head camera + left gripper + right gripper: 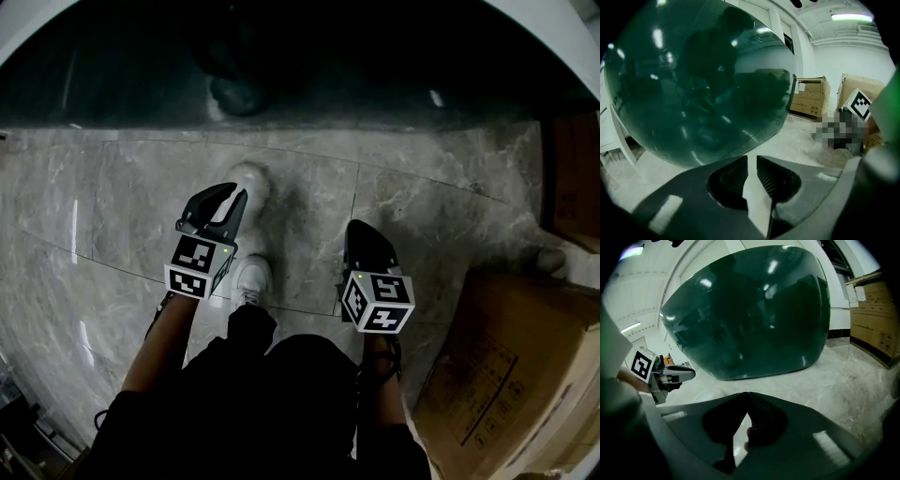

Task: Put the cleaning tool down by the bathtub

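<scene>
Left gripper [234, 194], jaws slightly parted and empty, and right gripper [359, 230], jaws closed on nothing, hover above the marble floor [450, 206]. The dark green bathtub [375, 66] borders the floor's far edge.

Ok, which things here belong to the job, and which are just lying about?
Job: bathtub; left gripper, jaws slightly apart, empty; right gripper, jaws together, empty. No cleaning tool shows in any view.
Lying about: cardboard boxes.
</scene>
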